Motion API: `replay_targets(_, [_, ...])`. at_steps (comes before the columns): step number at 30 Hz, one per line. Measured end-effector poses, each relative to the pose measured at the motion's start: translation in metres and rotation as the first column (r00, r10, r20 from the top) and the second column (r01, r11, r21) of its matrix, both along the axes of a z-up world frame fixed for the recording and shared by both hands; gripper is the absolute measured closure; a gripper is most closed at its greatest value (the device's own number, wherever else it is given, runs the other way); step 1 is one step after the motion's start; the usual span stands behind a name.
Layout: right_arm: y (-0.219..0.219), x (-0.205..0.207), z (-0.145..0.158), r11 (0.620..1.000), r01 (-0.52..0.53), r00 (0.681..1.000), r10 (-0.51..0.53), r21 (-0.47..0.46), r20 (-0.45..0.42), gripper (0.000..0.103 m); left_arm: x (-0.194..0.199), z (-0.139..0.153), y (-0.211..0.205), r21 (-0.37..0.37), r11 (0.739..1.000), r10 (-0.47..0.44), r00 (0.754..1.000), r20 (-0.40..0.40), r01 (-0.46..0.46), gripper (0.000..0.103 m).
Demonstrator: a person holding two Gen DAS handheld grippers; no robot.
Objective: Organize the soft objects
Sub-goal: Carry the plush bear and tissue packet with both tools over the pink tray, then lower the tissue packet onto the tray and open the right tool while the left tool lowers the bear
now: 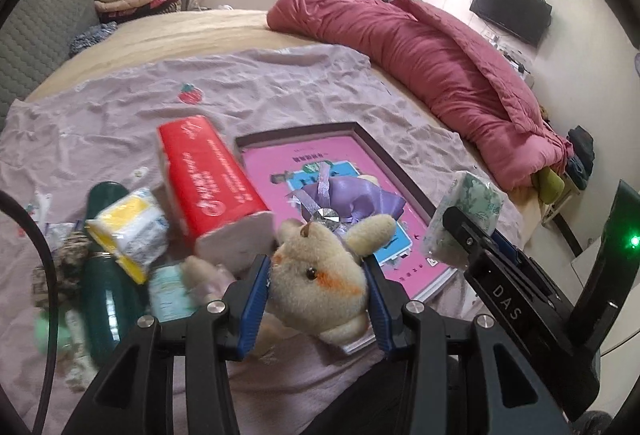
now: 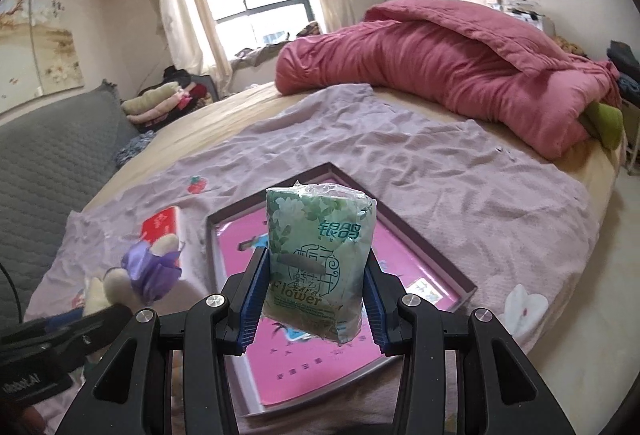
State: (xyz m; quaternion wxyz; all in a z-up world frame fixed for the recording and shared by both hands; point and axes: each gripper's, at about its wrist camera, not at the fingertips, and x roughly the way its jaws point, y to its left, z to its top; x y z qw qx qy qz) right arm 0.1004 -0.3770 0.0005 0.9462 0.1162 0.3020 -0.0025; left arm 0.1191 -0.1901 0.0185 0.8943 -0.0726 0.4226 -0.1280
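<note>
L tool (image 1: pixel 318 293) grips plush bunny (image 1: pixel 320 275); R tool (image 2: pixel 312 299) grips tissue pack (image 2: pixel 320 255). Only L view shows bottle (image 1: pixel 108 295).

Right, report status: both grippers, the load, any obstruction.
Left gripper shut on plush toy. Right gripper shut on tissue pack. Both over pink tray; nothing blocking it.

Fuzzy plush toy (image 1: pixel 320 271); glossy crinkled plastic tissue pack (image 2: pixel 320 259).
</note>
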Motion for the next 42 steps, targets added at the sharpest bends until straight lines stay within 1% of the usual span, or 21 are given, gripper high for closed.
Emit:
replay_targets(5, [-0.012, 0.007, -0.007, 1.000, 0.029, 0.999, -0.029, -0.002, -0.026, 0.058, 0.016, -0.018, -0.023, 0.009, 0.999, -0.035, 0.999, -0.038, 0.035, 0.057])
replay_targets(10, [-0.021, 0.017, -0.018, 0.998, 0.055, 0.996, -0.055, -0.003, -0.065, 0.058, 0.030, -0.041, -0.053, 0.048, 0.995, -0.079, 0.994, -0.078, 0.083, 0.057])
replay_targets(16, [-0.029, 0.028, -0.028, 0.997, 0.071, 0.992, -0.070, 0.003, -0.107, 0.058, 0.042, -0.063, -0.077, 0.083, 0.989, -0.113, 0.987, -0.116, 0.123, 0.057])
replay_targets(23, [-0.031, 0.042, -0.045, 0.998, 0.070, 0.977, -0.067, 0.006, -0.200, 0.058, 0.044, -0.081, -0.084, 0.108, 0.983, -0.130, 0.980, -0.152, 0.147, 0.057])
replay_targets(25, [-0.031, 0.043, -0.047, 0.997, 0.072, 0.975, -0.069, 0.009, -0.210, 0.058, 0.044, -0.087, -0.085, 0.130, 0.980, -0.126, 0.979, -0.159, 0.148, 0.057])
replay_targets(27, [-0.033, 0.045, -0.051, 0.997, 0.080, 0.971, -0.076, 0.009, -0.228, 0.058, 0.044, -0.091, -0.085, 0.128, 0.980, -0.127, 0.977, -0.170, 0.150, 0.057])
replay_targets(32, [-0.040, 0.053, -0.066, 0.994, 0.103, 0.948, -0.088, 0.035, -0.306, 0.057, 0.041, -0.097, -0.084, 0.133, 0.979, -0.131, 0.974, -0.184, 0.156, 0.057])
replay_targets(38, [-0.042, 0.057, -0.075, 0.993, 0.109, 0.933, -0.086, 0.045, -0.351, 0.056, 0.040, -0.099, -0.083, 0.132, 0.978, -0.133, 0.972, -0.191, 0.160, 0.057])
replay_targets(42, [-0.043, 0.058, -0.077, 0.992, 0.122, 0.927, -0.099, 0.042, -0.361, 0.056, 0.039, -0.099, -0.084, 0.136, 0.977, -0.133, 0.972, -0.195, 0.161, 0.057])
